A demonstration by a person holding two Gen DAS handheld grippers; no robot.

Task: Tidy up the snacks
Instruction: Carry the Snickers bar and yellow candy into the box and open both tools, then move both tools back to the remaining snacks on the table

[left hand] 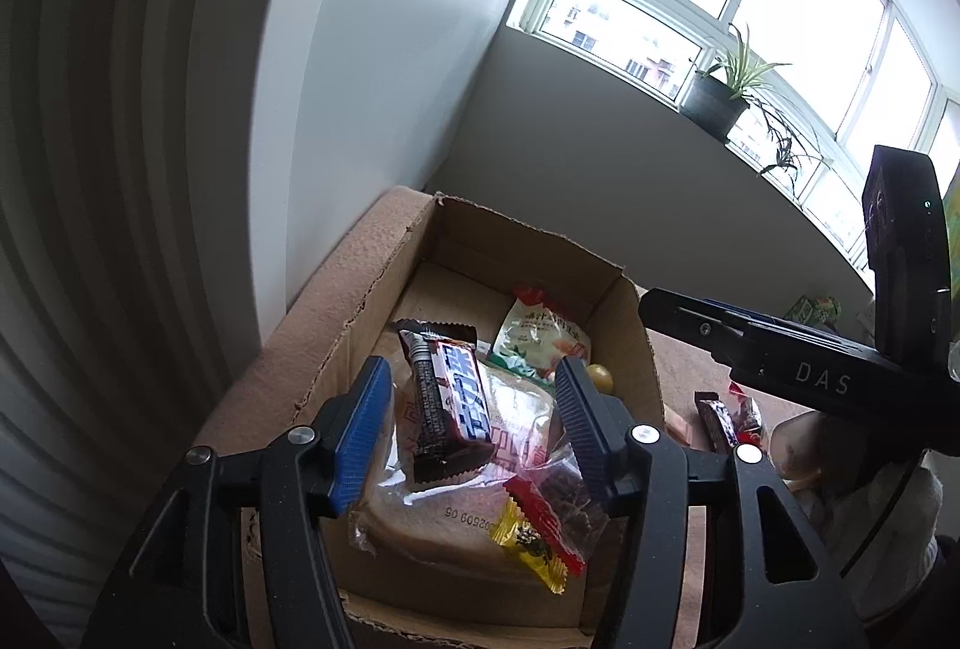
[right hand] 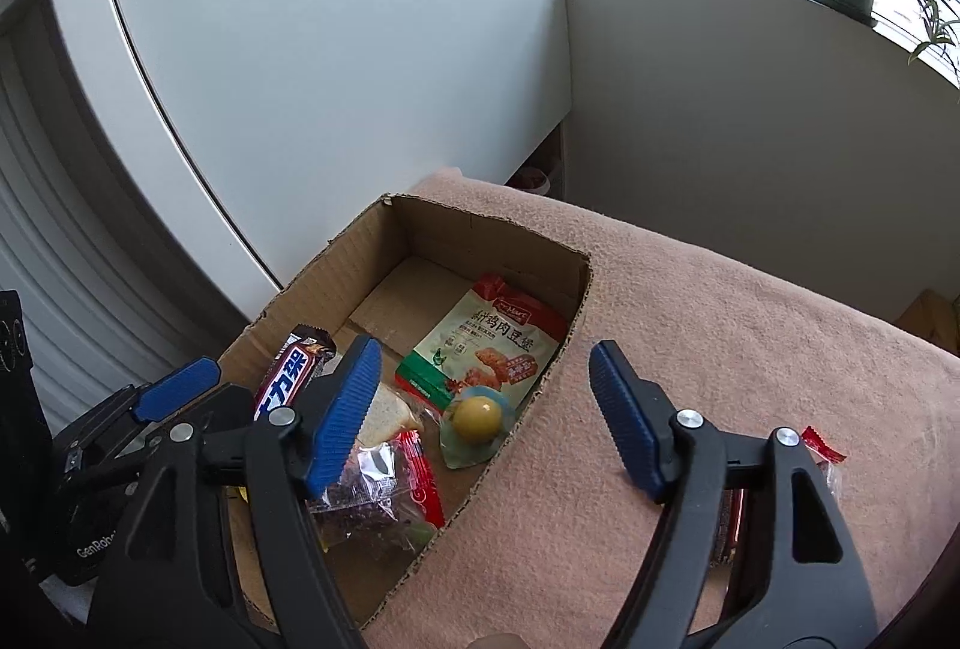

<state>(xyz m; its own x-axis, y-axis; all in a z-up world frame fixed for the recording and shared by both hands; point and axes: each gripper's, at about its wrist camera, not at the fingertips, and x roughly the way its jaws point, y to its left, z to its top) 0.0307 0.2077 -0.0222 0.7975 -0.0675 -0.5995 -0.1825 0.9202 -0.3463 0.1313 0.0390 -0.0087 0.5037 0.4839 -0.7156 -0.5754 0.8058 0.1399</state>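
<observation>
An open cardboard box (left hand: pixel 528 253) (right hand: pixel 480 235) sits on a pink cloth and holds several snacks. In it lie a chocolate bar (left hand: pixel 447 406) (right hand: pixel 291 373), a wrapped sandwich (left hand: pixel 456 517), a green chicken-snack pouch (left hand: pixel 540 337) (right hand: pixel 492 343), a yellow jelly cup (right hand: pixel 477 418) and a red-edged dark candy pack (left hand: pixel 555 511) (right hand: pixel 384 493). My left gripper (left hand: pixel 474 439) is open, with the chocolate bar lying loose in the box between its fingers. My right gripper (right hand: pixel 486 427) is open and empty over the box's right wall.
More wrapped snacks lie on the pink cloth (right hand: pixel 750 325) right of the box (left hand: pixel 729 418) (right hand: pixel 825 454). A white wall and a ribbed panel stand close behind and left. A potted plant (left hand: pixel 720 99) sits on the window sill.
</observation>
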